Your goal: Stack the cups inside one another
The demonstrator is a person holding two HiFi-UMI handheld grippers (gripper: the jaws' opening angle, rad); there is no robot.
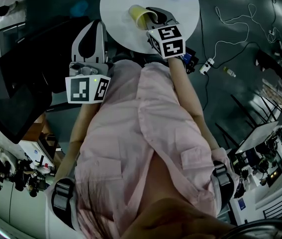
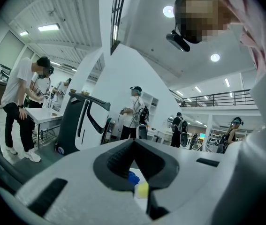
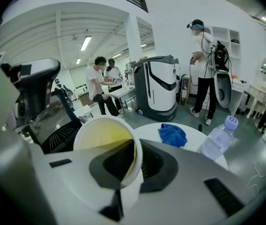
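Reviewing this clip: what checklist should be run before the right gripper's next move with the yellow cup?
1. Grip: right gripper jaws pinch the yellow cup by its wall: ok.
2. Cup over the round table: ok.
3. Spare hand: left gripper jaws together, nothing between: ok.
4. Another cup to nest with: cannot tell, none in view.
5. Blue cloth and bottle apart from the cup: ok.

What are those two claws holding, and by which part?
The right gripper pinches the yellow cup by its rim; the left gripper holds nothing.
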